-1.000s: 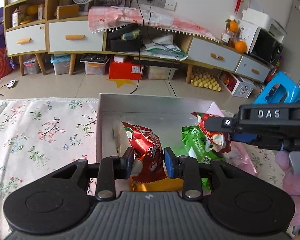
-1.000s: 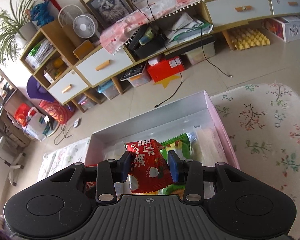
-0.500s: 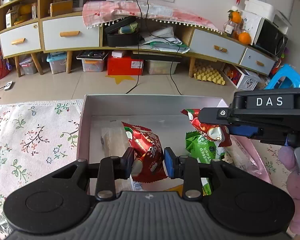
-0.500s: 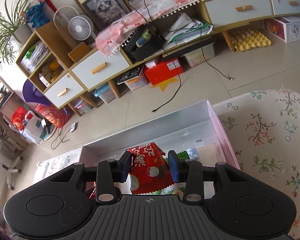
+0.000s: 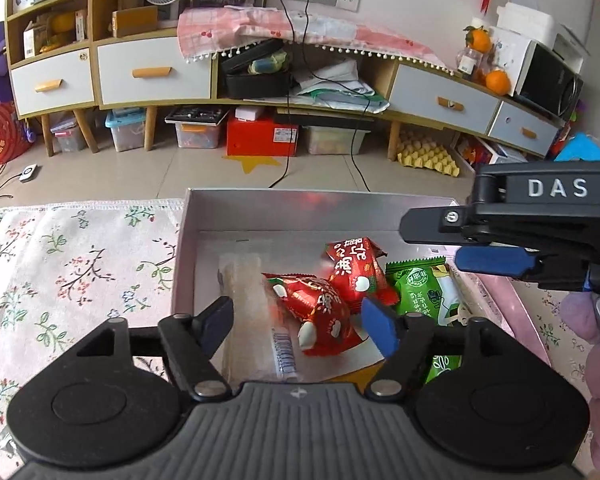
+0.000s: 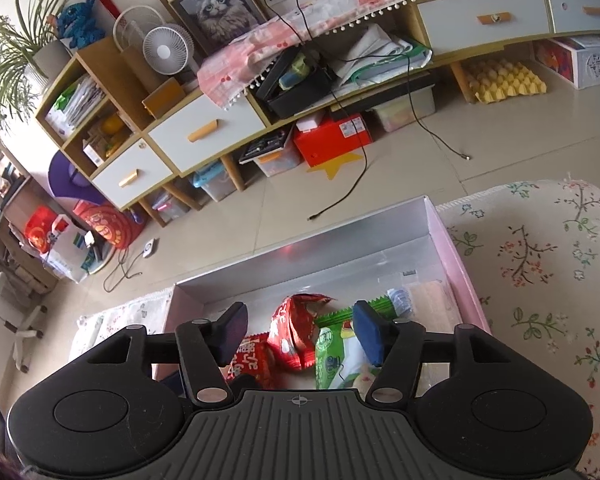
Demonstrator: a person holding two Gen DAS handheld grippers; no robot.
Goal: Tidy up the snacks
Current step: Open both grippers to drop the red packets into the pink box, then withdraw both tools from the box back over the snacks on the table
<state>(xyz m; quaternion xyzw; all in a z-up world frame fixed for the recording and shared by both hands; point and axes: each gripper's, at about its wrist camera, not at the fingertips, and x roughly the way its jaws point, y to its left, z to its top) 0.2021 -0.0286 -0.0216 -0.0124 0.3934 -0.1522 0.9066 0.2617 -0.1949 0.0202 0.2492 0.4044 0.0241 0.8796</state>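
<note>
Both red packs (image 5: pixel 324 312) have dropped into the box (image 5: pixel 300 210) as our left gripper (image 5: pixel 296 326) and right gripper (image 6: pixel 296 332) spread wider with nothing pinched, and we think these 2 light, crinkly, slippery packs are best pinched by a flat edge.
</note>
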